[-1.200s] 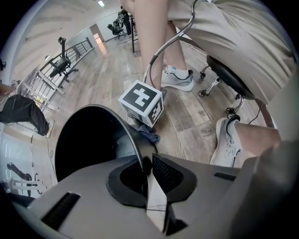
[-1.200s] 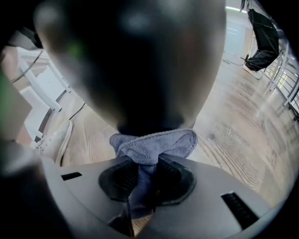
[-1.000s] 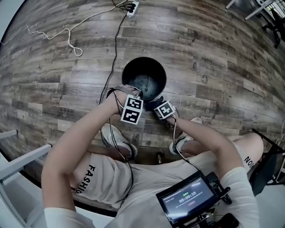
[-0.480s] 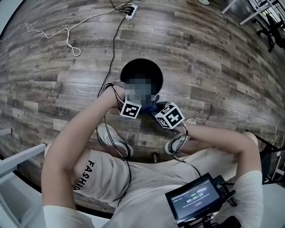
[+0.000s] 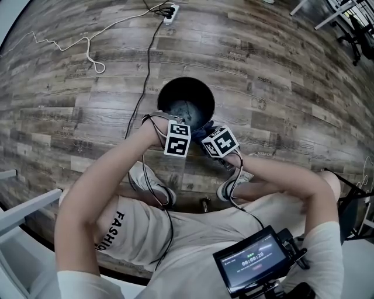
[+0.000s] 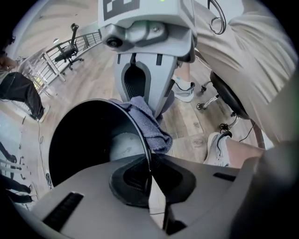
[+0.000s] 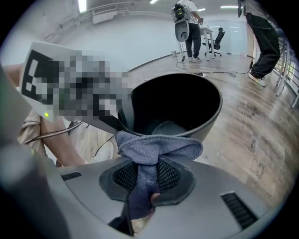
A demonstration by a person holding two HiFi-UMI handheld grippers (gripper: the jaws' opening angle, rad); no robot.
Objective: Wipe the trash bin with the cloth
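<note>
Between the pads of my left tool [image 6: 149, 179] sits the thin black wall of the trash bin [image 6: 84, 140]. The jaws have just been closing and now pinch the rim at its near edge, with no gap visible on either side. The tool comes at the rim from above, one pad inside the bin and one outside.

My right tool [image 7: 142, 186] is clamped on the cloth [image 7: 159, 147]. A twisted blue-grey strand runs down between its pads, and the rest bunches into a wad in front of them. In the left gripper view that wad lies over the rim beside the spot where the left tool grips, with most of it hanging on the outer side. In the right gripper view it sits at the lower centre of the frame, right at the near rim.

From the head view both tools meet at the lower edge of the bin's round opening, their marker cubes close side by side. The bin stands upright on the wood-plank floor [image 5: 280, 70], a little above the middle of the frame. Its inside is dark, with a paler patch at the bottom.

A black cable [image 5: 149, 64] runs from the bin's left side up to a power strip [image 5: 171, 10] at the top edge. A white cord [image 5: 87, 47] loops across the upper left. My shoes [image 5: 149, 178] rest on the floor below the tools, and a small screen [image 5: 251, 263] shows at the lower right.
</note>
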